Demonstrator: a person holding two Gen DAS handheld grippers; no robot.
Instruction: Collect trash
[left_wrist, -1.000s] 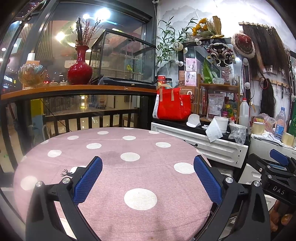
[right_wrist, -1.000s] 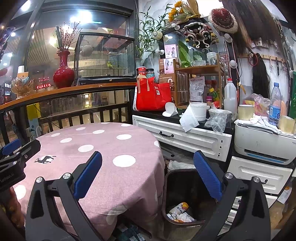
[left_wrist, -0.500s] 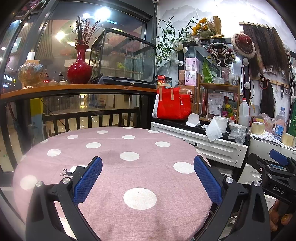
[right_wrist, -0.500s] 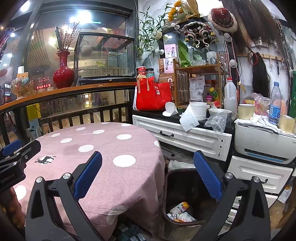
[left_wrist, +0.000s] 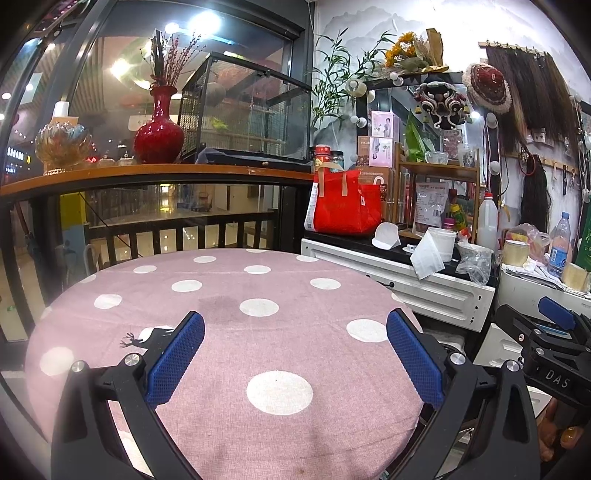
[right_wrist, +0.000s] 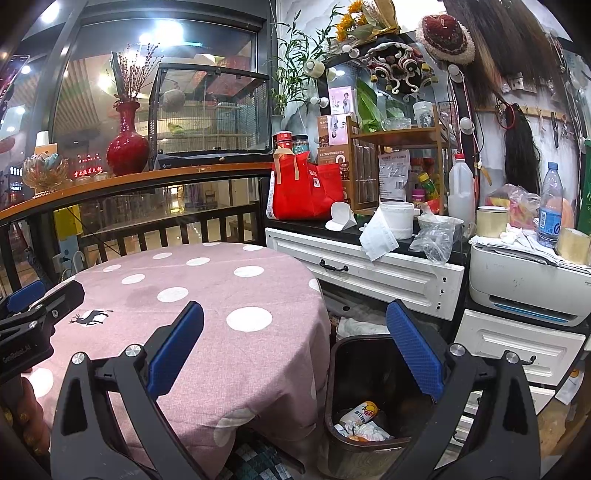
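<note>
Both the left claw (left_wrist: 295, 365) and right claw (right_wrist: 294, 356) are spread and empty over the bare worktop (left_wrist: 229, 325); trash (right_wrist: 360, 421) lies in the bin (right_wrist: 373, 448), so collection appears complete.

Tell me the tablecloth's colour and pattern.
The tablecloth is dusty pink with white polka dots and a small deer print; the left wrist view shows it best.

Bright ceiling lamps (left_wrist: 207, 24) glare through glass; sharp focus, fisheye-bent edges, dark corners.
</note>
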